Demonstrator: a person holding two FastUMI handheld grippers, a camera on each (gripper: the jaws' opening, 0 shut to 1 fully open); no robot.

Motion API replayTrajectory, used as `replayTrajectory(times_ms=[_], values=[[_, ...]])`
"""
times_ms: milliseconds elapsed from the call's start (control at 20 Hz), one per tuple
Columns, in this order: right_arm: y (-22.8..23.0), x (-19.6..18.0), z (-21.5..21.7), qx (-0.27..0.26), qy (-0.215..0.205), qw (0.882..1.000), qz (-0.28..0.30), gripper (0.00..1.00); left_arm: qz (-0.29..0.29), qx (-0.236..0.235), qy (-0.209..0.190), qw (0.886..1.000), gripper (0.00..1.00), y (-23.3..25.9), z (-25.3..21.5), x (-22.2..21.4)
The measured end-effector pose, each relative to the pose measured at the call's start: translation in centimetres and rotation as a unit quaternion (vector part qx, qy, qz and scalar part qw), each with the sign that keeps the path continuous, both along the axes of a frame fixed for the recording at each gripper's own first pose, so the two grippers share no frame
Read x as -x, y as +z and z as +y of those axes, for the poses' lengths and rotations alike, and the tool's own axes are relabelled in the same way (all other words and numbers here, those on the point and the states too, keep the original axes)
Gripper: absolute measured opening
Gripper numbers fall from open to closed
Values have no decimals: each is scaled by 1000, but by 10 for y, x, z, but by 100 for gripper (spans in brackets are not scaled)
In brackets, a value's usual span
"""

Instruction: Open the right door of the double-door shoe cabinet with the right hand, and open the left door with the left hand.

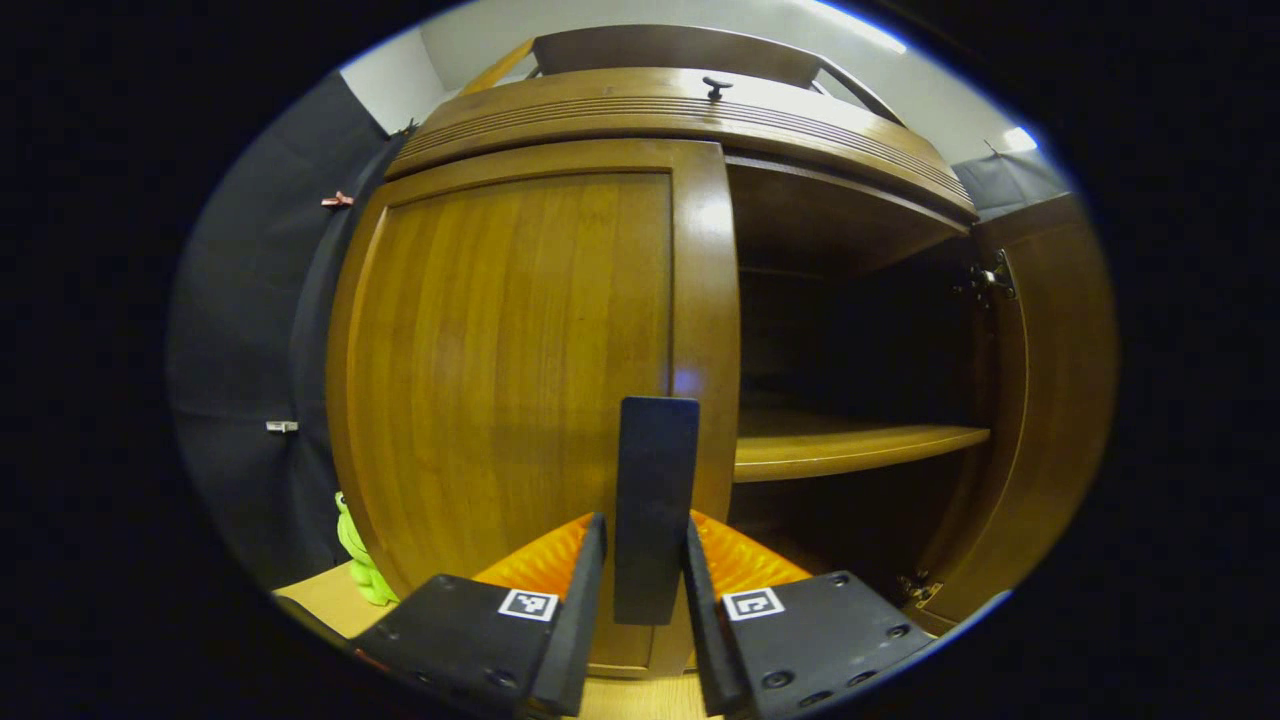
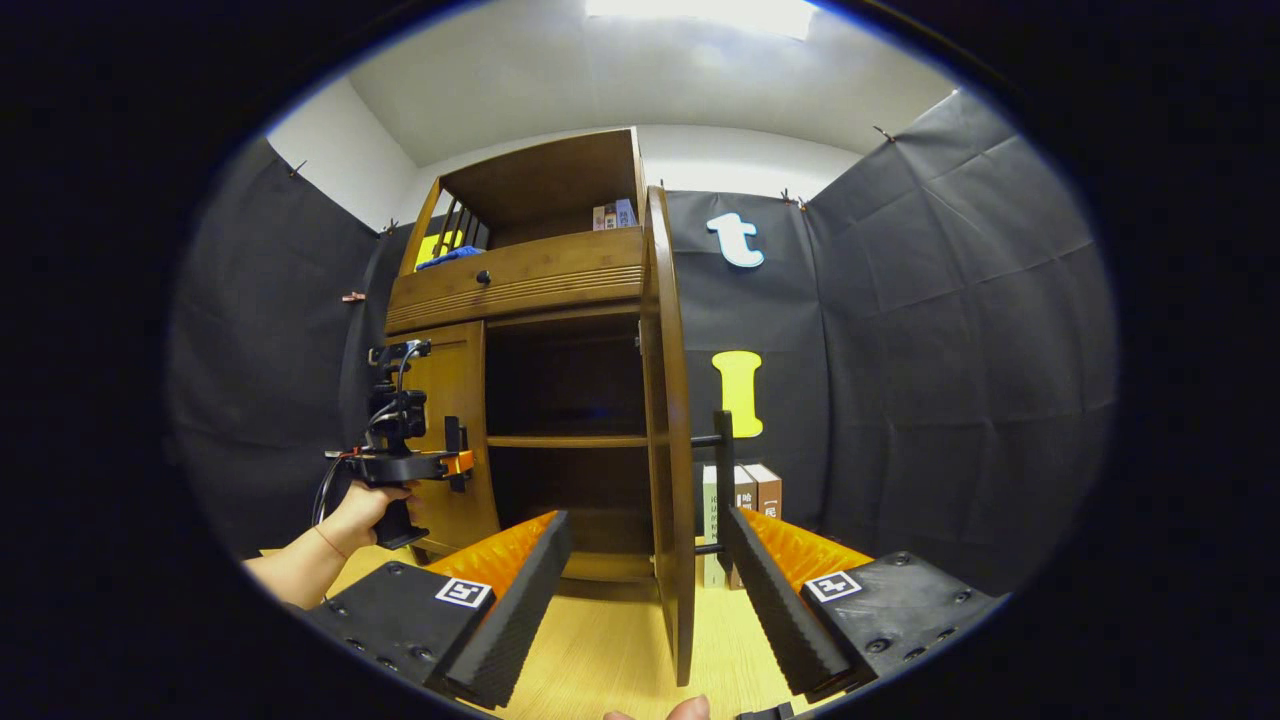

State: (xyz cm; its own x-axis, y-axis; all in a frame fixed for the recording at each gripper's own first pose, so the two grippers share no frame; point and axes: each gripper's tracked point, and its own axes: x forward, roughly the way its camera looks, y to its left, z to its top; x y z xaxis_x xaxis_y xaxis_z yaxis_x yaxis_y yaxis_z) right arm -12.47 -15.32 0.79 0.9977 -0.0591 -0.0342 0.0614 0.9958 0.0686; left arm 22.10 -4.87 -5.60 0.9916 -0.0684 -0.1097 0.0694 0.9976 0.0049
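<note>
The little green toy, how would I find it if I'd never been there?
Find the big wooden cabinet. Go down its closed left door to the bottom left corner, where it meets the pale floor. The toy peeks out there, the one bright lime-green thing against brown wood and black cloth.

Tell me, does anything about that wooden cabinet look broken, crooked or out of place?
Nothing stands out. The right door stands wide open, the left door is closed, with the left gripper at its handle. The shelf sits level and looks bare.
</note>
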Motion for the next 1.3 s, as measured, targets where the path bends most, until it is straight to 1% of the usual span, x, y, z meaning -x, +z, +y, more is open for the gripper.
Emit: replayTrajectory(times_ms=[50, 100, 200, 250, 400, 450, 500, 550, 600, 750, 900, 1000, 1050, 1100, 1150, 1200, 1250, 1300], values=[[-1, 0, 0, 0, 0, 1000, 1, 100, -2, -11, 5, 1000, 36, -1, 1, -1], [-3, -1, 0, 0, 0, 1000, 3, 100, -3, -14, 7, 1000, 36, -2, 2, -1], [-5, -1, -2, 0, -1, 1000, 4, 100, 2, -6, 2, 1000, 34, -4, 3, 3], [-5, -1, -2, -2, -2, 1000, 3, 98, 4, -3, -2, 1000, 32, -3, 2, 6], [-4, -3, -1, -8, -2, 1000, -1, 98, -3, -2, -7, 1000, 30, 1, 6, 18], [-5, -3, -2, -8, -3, 1000, 0, 98, -5, -2, -8, 1000, 30, 1, 7, 24], [-6, -3, -2, -8, -4, 1000, 0, 100, -7, -1, -8, 1000, 29, 3, 9, 31], [-6, -4, -1, -8, -4, 1000, 1, 98, -9, 1, -8, 1000, 30, 4, 12, 38], [-8, -5, 0, -8, -4, 1000, 2, 100, -11, 3, -7, 1000, 30, 5, 14, 45], [-6, -6, 3, -8, -1, 1000, 0, 100, -15, -3, -7, 1000, 30, 8, 23, 66], [-4, -6, 8, -6, 2, 1000, -3, 100, -17, 4, -7, 1000, 29, 10, 33, 85], [-4, -6, 10, -5, 3, 1000, -4, 100, -19, 1, -2, 1000, 29, 13, 41, 98], [-4, -6, 11, -5, 3, 1000, -3, 98, -21, 0, 0, 1000, 29, 14, 45, 105], [-5, -6, 12, -5, 5, 1000, -1, 100, -22, 0, 2, 1000, 29, 15, 50, 112], [-5, -6, 14, -4, 6, 1000, -1, 98, -23, 3, 3, 1000, 28, 15, 53, 117], [-5, -6, 15, -2, 7, 1000, -1, 100, -23, 5, 5, 1000, 28, 15, 58, 122], [-4, -6, 15, 0, 8, 1000, -1, 100, -24, 4, 7, 1000, 28, 16, 63, 128], [-5, -6, 16, 1, 8, 1000, -1, 98, -24, 0, 8, 1000, 28, 16, 67, 133]])
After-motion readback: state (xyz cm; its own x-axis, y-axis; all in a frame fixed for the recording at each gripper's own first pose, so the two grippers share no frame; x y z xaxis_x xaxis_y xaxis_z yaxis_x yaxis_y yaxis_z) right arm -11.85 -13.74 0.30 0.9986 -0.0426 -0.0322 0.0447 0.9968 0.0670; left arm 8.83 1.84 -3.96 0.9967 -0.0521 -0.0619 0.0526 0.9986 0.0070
